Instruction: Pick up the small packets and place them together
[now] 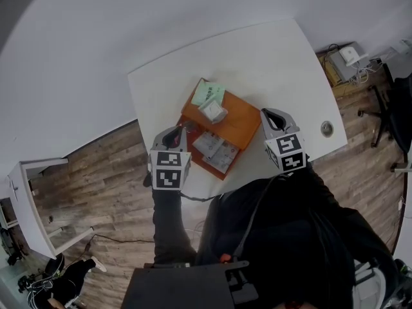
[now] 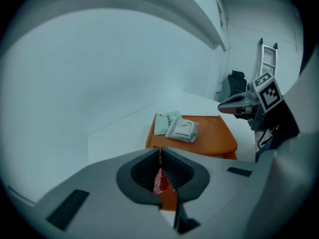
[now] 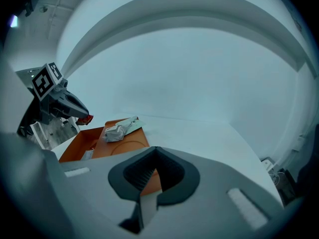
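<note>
Jaws of the left gripper (image 2: 160,151) are clamped together on a small red packet (image 2: 160,181), which hangs from them over the left corner of the orange tray (image 2: 222,139). Jaws of the right gripper (image 3: 156,150) are closed with nothing between them, and they sit just beside the tray's right corner. Inside the tray, a crumpled white packet (image 2: 182,129) lies partly on a flat green packet (image 2: 163,123) at the far corner. Two flat pale packets (image 1: 216,149) lie side by side toward the near corner. The tray rests by the near edge of the white table (image 1: 257,56).
</note>
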`<state>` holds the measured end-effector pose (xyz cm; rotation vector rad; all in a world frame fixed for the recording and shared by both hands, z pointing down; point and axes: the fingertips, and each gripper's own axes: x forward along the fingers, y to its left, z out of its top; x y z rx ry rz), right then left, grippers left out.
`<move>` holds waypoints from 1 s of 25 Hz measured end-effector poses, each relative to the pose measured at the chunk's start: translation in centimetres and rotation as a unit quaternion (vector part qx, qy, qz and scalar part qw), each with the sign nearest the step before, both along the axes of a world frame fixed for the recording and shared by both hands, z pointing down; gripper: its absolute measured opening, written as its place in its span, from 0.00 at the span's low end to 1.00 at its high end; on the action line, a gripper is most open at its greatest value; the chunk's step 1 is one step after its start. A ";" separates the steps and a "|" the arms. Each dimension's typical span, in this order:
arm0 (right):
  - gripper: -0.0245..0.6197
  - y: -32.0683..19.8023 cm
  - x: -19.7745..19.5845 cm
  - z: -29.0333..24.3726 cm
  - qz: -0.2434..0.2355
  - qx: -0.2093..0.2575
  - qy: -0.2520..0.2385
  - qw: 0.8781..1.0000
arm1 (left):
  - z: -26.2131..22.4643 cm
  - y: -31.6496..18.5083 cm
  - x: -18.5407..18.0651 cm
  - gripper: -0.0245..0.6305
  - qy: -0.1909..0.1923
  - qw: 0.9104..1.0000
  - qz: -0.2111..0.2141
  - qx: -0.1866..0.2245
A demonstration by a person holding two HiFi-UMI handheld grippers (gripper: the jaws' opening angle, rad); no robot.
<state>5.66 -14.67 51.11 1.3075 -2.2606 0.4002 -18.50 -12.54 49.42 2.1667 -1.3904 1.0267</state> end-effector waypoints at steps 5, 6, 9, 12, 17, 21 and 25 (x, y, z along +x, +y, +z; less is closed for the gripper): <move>0.03 0.1 0.1 -0.3 0.000 0.004 -0.003 1.000 | -2.9 -0.3 3.1 0.06 0.031 0.999 0.021 0.029; 0.03 0.2 0.2 -0.4 0.000 0.005 -0.003 1.000 | -3.3 -0.3 3.8 0.06 0.037 0.998 0.027 0.033; 0.03 0.3 0.6 -0.5 0.004 0.007 -0.004 1.000 | -3.7 -0.7 6.3 0.06 0.056 0.997 0.046 0.038; 0.03 0.5 1.0 -0.7 0.008 0.010 -0.005 1.000 | -3.8 -1.2 8.8 0.06 0.074 0.994 0.065 0.039; 0.03 0.7 2.2 -1.0 0.022 0.012 -0.007 1.000 | -3.1 -2.2 12.8 0.06 0.088 0.991 0.098 0.029; 0.03 0.8 3.4 -1.0 0.034 0.013 -0.006 0.999 | -1.6 -2.6 15.2 0.06 0.086 0.989 0.117 0.012; 0.03 0.9 4.5 -0.9 0.046 0.010 -0.007 0.999 | -0.4 -2.9 17.1 0.06 0.075 0.987 0.141 0.005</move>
